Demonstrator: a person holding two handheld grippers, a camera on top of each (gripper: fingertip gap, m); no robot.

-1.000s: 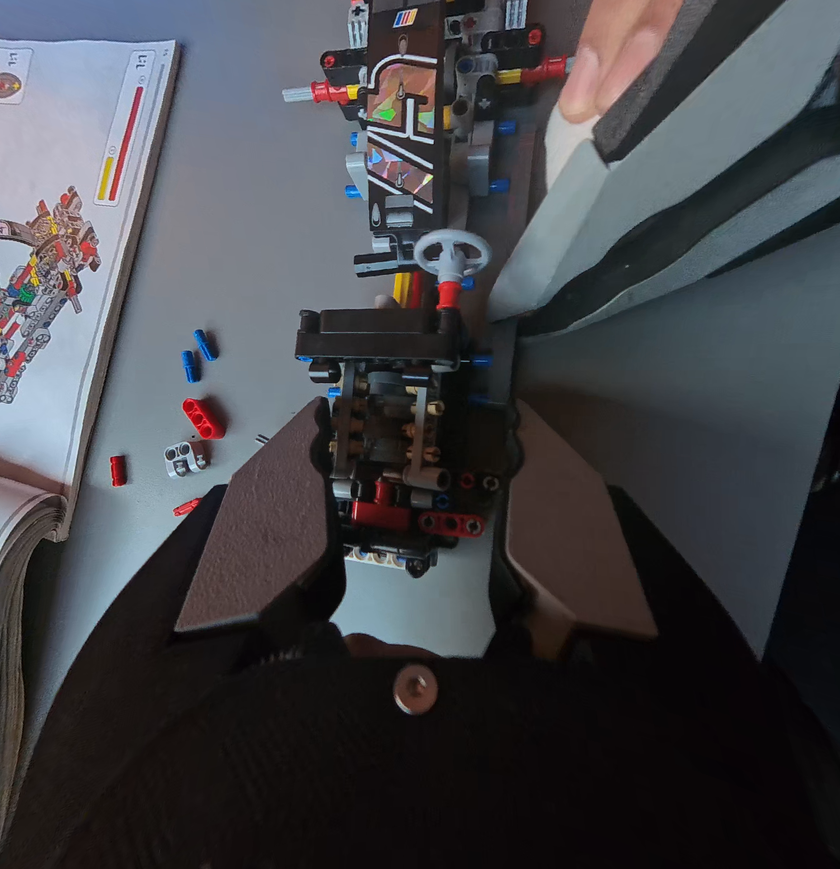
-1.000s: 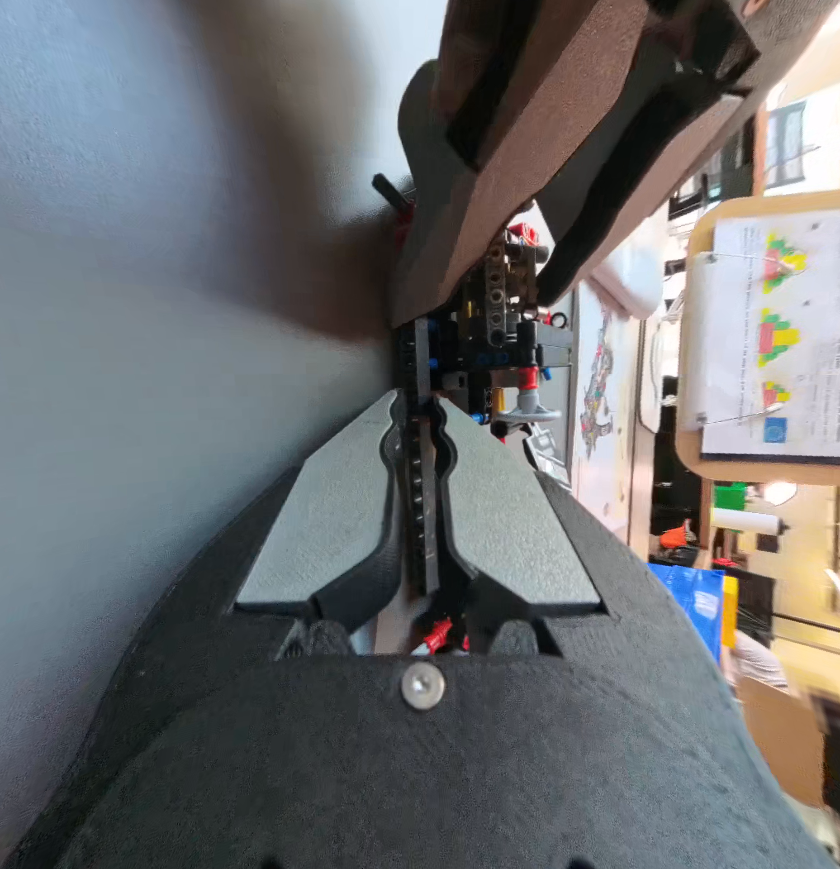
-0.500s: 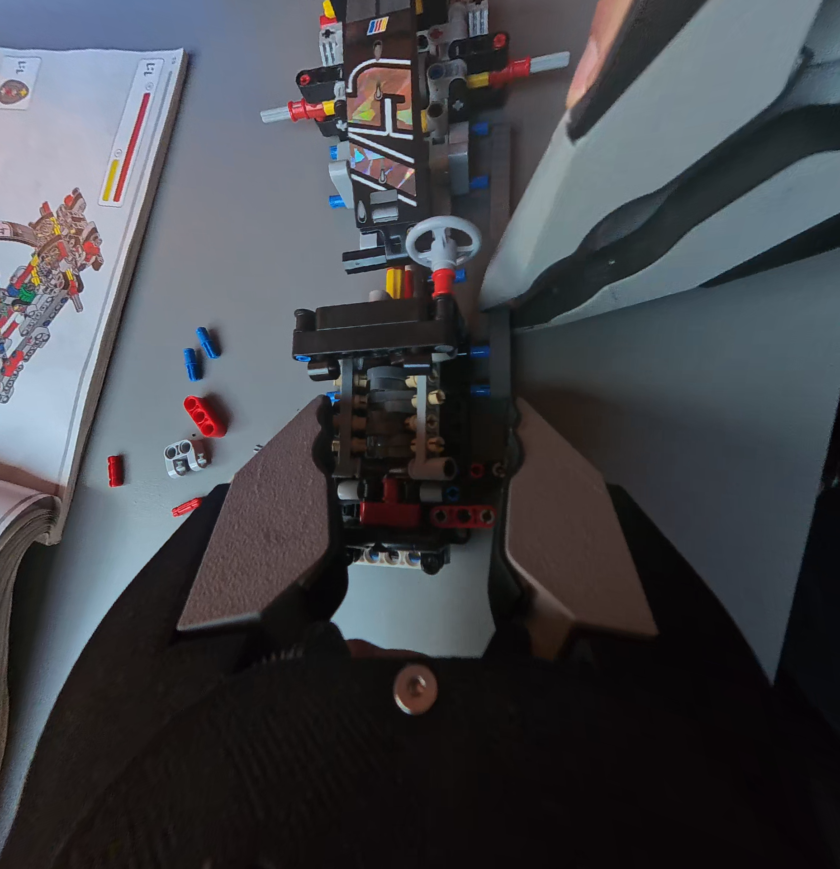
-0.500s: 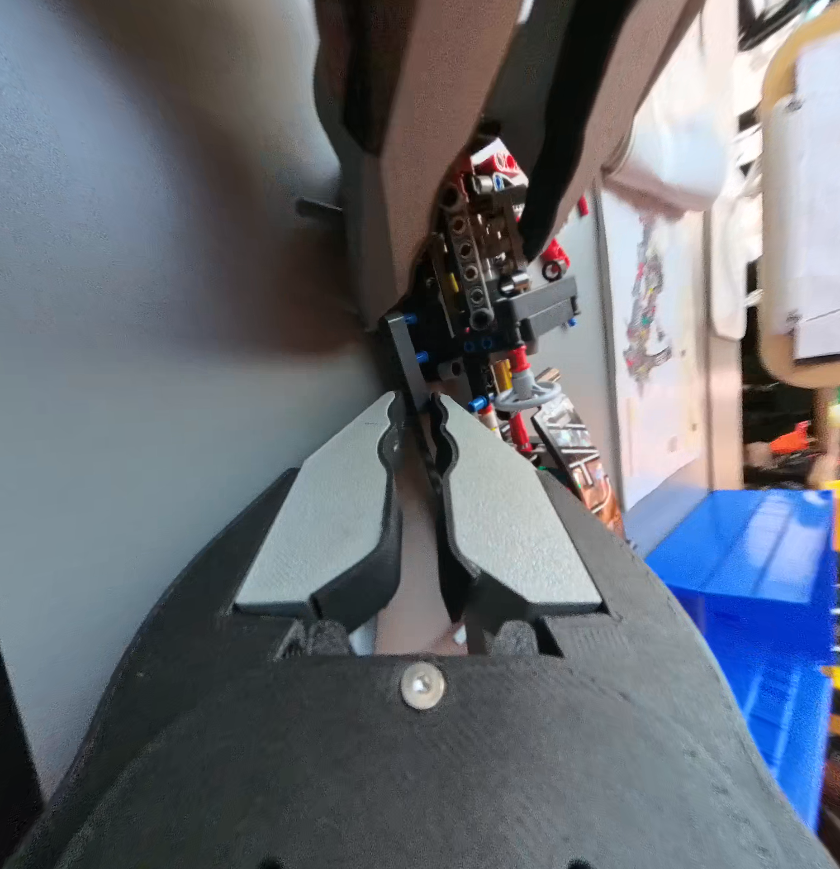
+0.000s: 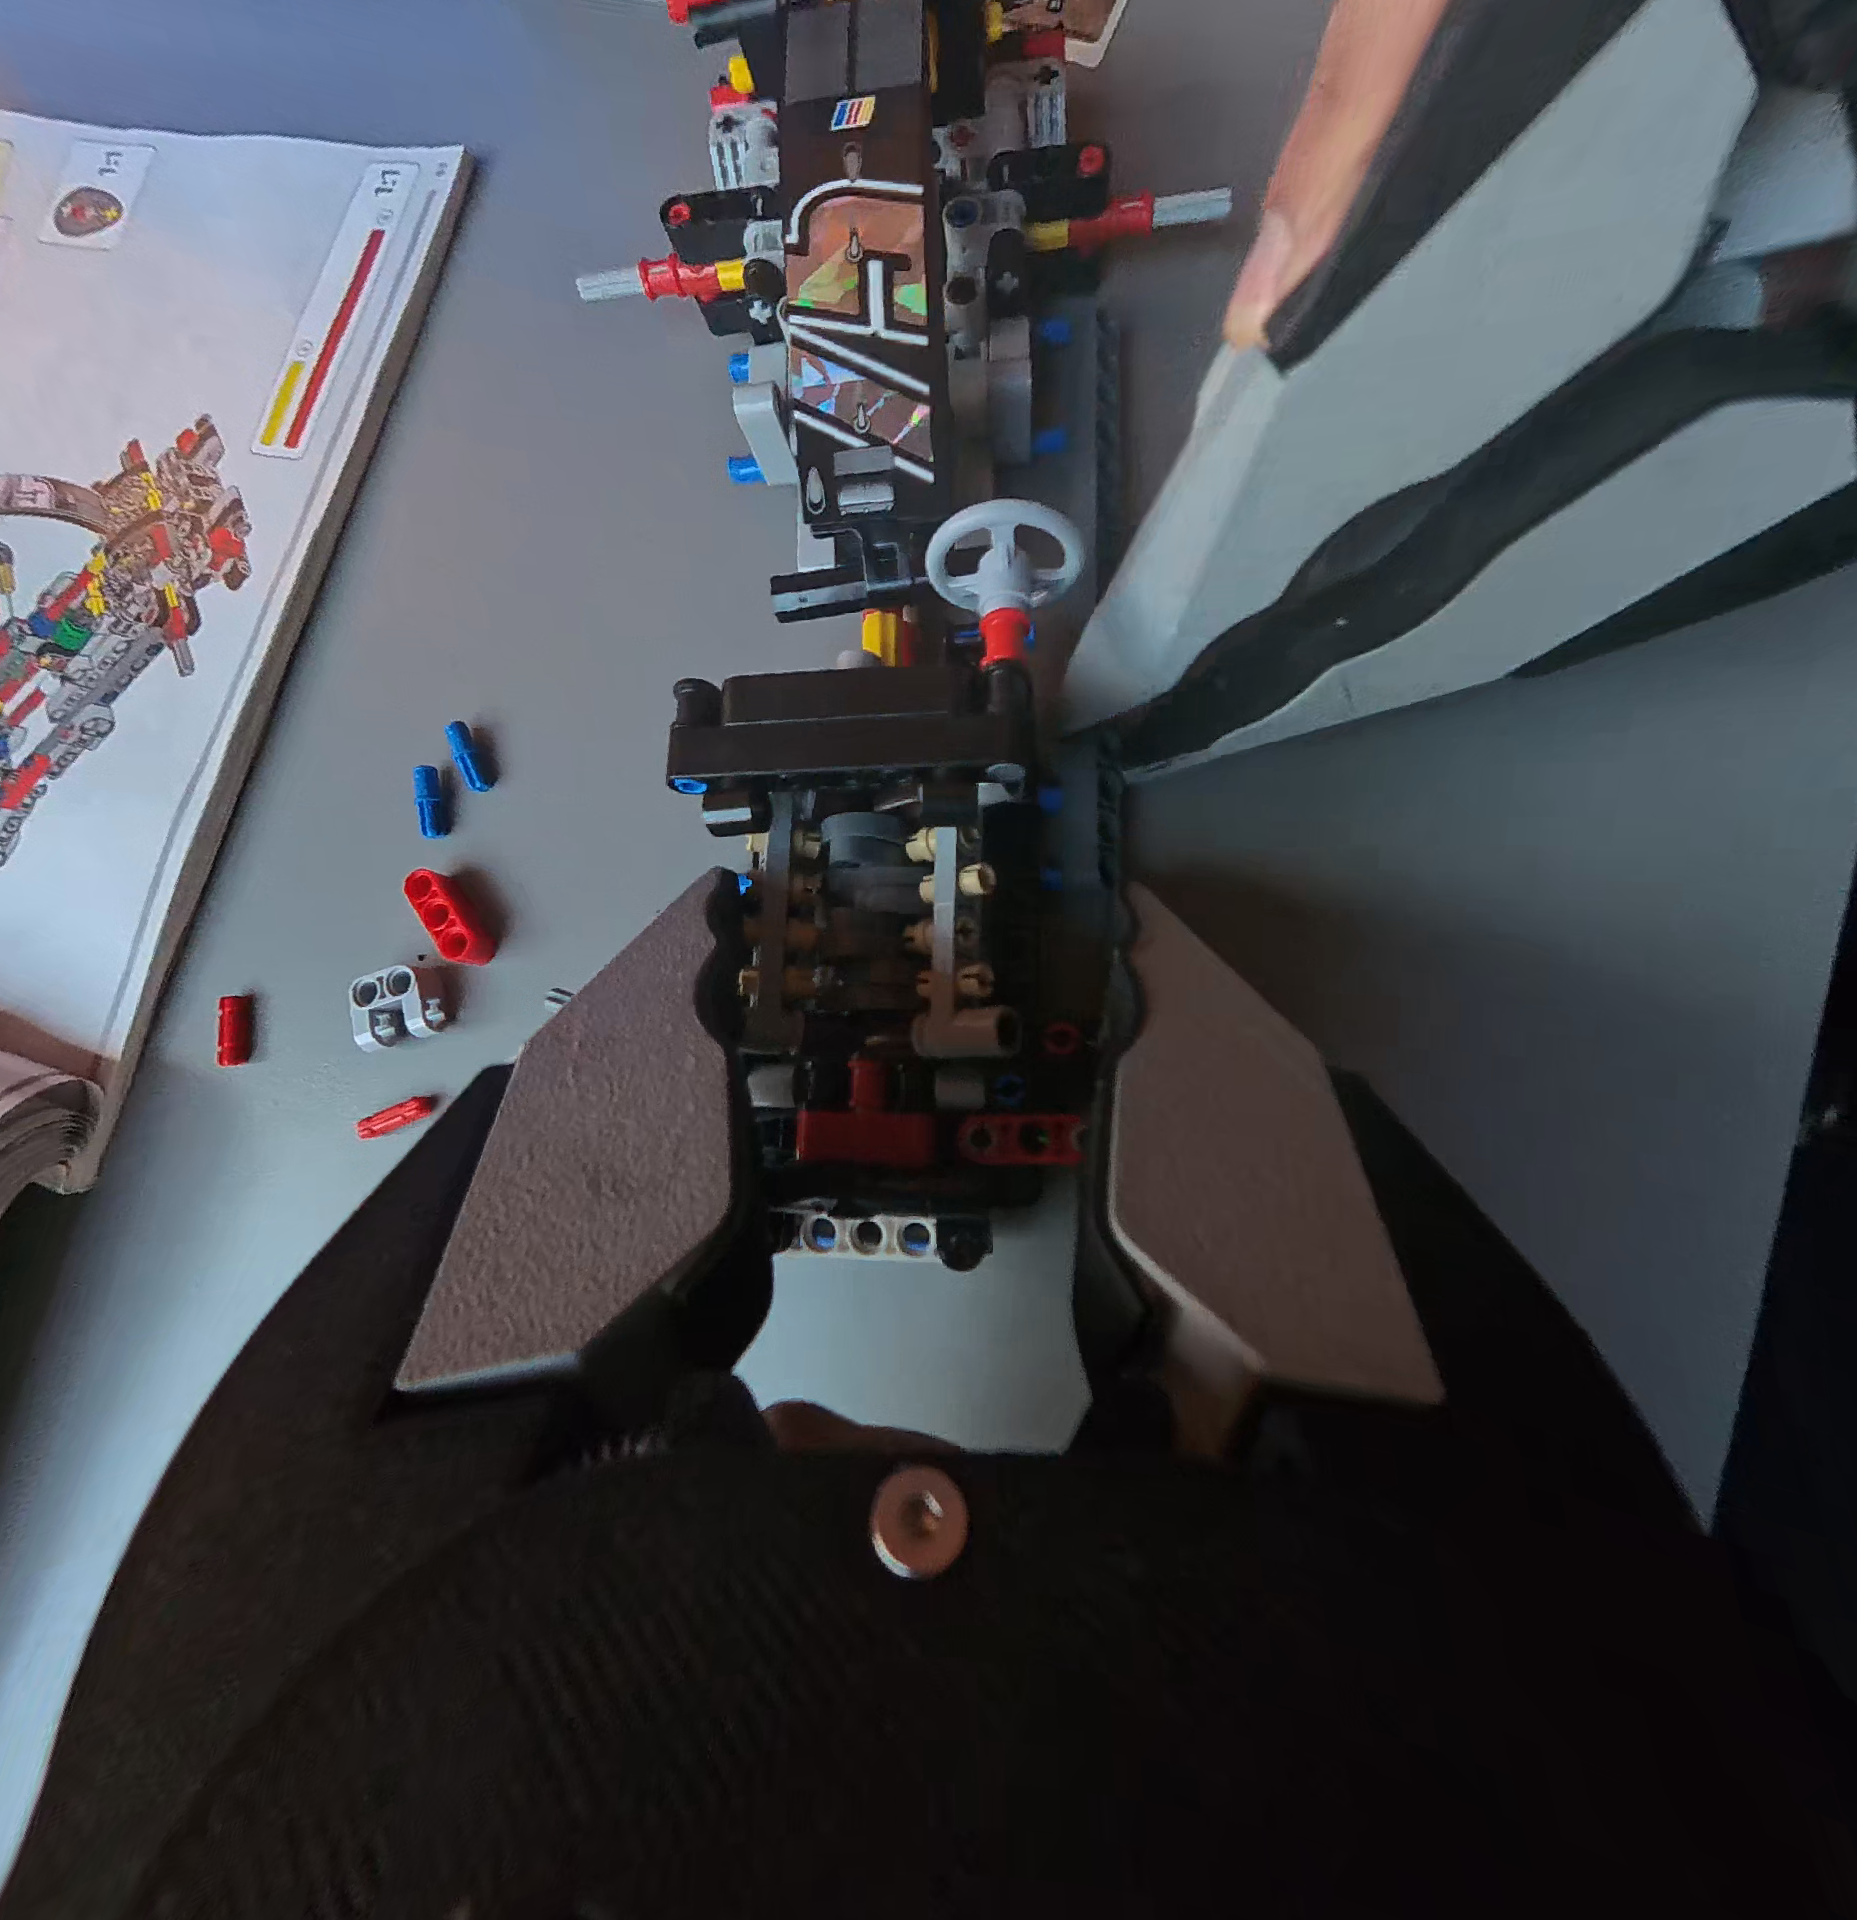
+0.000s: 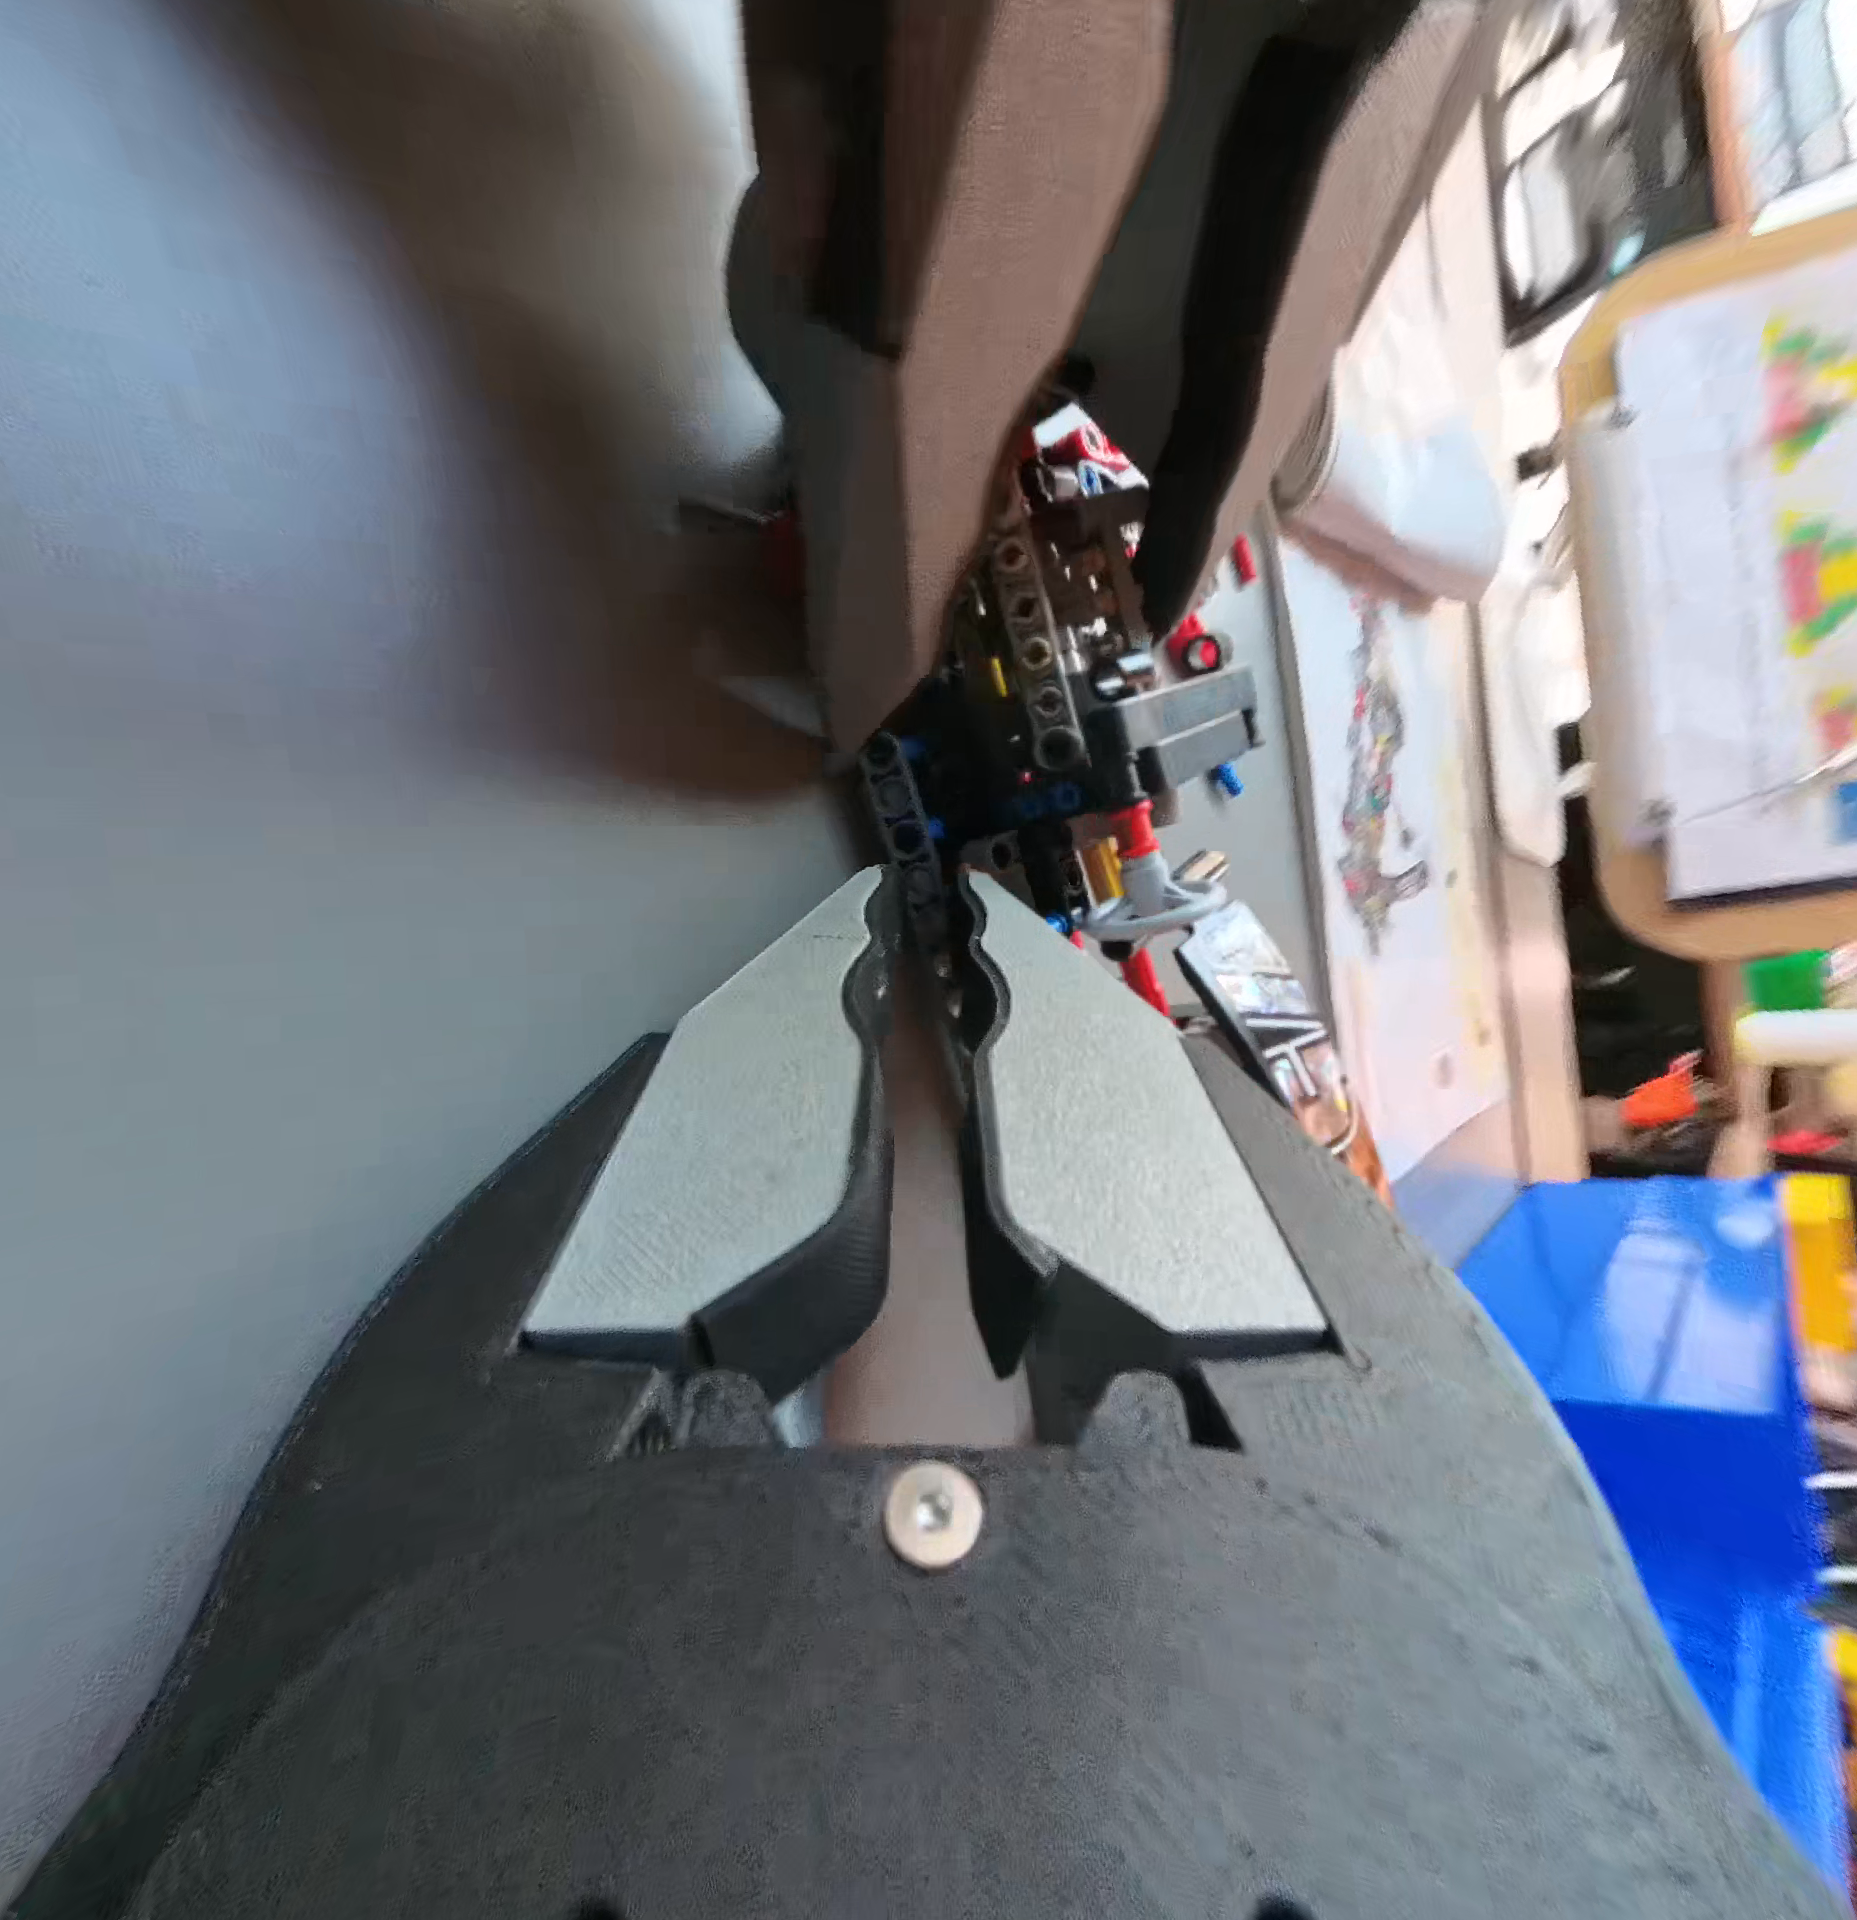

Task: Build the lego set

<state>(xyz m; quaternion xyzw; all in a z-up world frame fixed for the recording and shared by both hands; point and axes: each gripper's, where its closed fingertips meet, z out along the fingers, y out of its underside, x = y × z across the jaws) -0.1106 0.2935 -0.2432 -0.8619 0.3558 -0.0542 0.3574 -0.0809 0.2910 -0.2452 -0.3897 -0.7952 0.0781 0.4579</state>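
Chassis of a brick-built model car lies on the grey counter with its long axis running straight ahead of the left tool, from between that tool's fingers out to the far edge of the left wrist view. The left tool's brown fingers stand wide apart and bracket the chassis's near end, one against each flank; both look to bear on the model, though the right-hand contact sits in shadow. The right tool comes in from the left tool's right and slightly ahead, its axis crossing the chassis rather than following it. Its grey fingers are nearly together and clamped on a thin black perforated beam that runs along the chassis's right flank. A white steering wheel stands ahead of the left tool, just inboard of the right tool's tips. To the left tool's left lie loose pieces: two blue pins, a red three-hole piece, a grey connector and small red pins. Farther left lies an open instruction booklet. A person's finger shows ahead, beside the right tool.
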